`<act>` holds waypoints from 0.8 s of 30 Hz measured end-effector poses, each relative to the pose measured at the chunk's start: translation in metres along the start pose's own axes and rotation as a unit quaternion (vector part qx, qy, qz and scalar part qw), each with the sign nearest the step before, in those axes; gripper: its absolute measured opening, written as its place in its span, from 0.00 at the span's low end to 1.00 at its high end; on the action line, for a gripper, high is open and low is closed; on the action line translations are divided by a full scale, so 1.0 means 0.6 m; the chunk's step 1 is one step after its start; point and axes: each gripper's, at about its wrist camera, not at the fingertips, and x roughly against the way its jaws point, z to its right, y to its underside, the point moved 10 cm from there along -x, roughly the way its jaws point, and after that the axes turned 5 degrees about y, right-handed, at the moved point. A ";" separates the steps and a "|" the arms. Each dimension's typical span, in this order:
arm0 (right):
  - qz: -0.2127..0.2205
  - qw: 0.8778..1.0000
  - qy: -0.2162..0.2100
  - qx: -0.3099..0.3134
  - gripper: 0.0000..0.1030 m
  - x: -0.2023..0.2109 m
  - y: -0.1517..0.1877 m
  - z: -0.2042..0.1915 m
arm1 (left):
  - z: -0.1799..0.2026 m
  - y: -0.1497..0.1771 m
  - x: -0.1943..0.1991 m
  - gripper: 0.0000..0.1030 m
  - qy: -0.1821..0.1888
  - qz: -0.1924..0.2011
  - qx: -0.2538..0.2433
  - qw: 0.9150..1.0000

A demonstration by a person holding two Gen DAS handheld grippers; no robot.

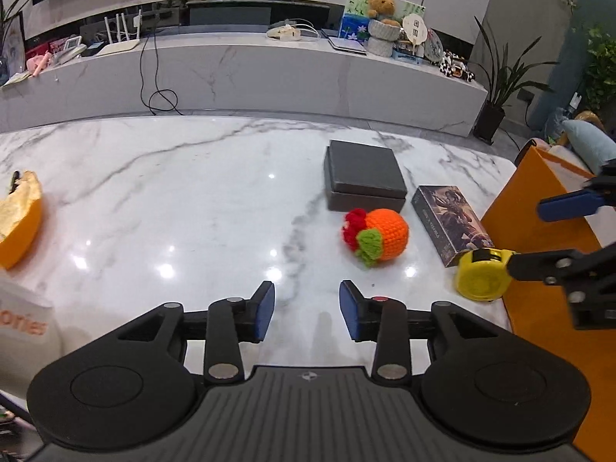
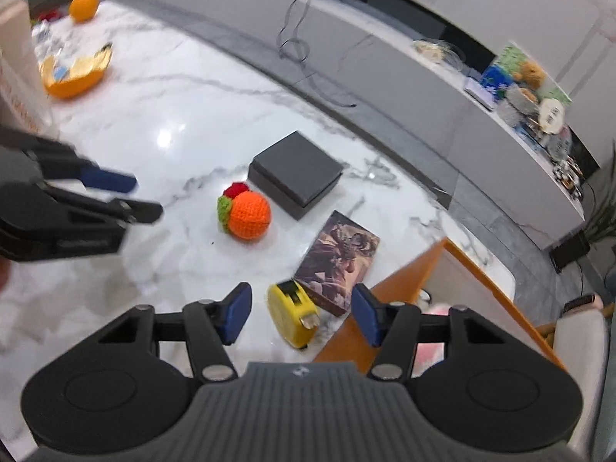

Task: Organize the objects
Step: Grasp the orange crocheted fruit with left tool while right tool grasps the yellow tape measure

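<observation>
On the white marble table [image 1: 154,200] lie a crocheted orange toy [image 1: 375,238] [image 2: 246,213], a dark grey box [image 1: 364,181] [image 2: 294,173], a picture-printed box [image 1: 450,223] [image 2: 338,261] and a yellow tape measure [image 1: 481,273] [image 2: 292,313]. An orange bin [image 1: 546,308] [image 2: 408,281] stands at the table's right end. My left gripper [image 1: 307,310] [image 2: 131,196] is open and empty above the table's front. My right gripper [image 2: 300,313] [image 1: 527,231] is open, its jaws on either side of the tape measure, beside the bin.
An orange bowl-like shell [image 1: 19,223] [image 2: 73,73] sits at the table's left, and a white bag with orange lettering [image 1: 23,319] stands near it. Behind the table runs a long marble console [image 1: 250,73] with clutter. A potted plant [image 1: 496,88] stands at far right.
</observation>
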 end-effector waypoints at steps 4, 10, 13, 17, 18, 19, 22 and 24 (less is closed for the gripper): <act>-0.055 0.997 0.001 0.052 0.57 -0.040 0.006 -0.026 | -0.012 -0.005 0.006 0.50 0.014 -0.004 0.018 1.000; -0.116 0.986 0.023 0.119 0.33 -0.093 0.031 -0.055 | 0.002 -0.017 0.006 0.54 0.033 0.004 0.017 0.999; -0.127 0.986 0.009 0.111 0.23 -0.103 0.038 -0.057 | 0.009 -0.017 -0.005 0.56 0.041 0.004 0.017 0.999; -0.128 0.987 -0.019 0.092 0.22 -0.093 0.039 -0.063 | 0.015 -0.022 -0.027 0.57 0.053 0.006 0.034 0.998; -0.128 0.988 -0.026 0.088 0.22 -0.092 0.040 -0.067 | 0.019 -0.026 -0.034 0.57 0.059 0.009 0.039 0.997; -0.127 0.988 -0.033 0.085 0.22 -0.089 0.042 -0.069 | 0.022 -0.029 -0.039 0.58 0.063 0.012 0.043 0.997; -0.125 0.989 -0.039 0.075 0.22 -0.087 0.044 -0.071 | 0.042 -0.042 -0.060 0.59 0.076 0.019 0.050 0.996; -0.123 0.989 -0.044 0.063 0.22 -0.087 0.044 -0.067 | 0.059 -0.049 -0.073 0.63 0.085 0.024 0.047 0.995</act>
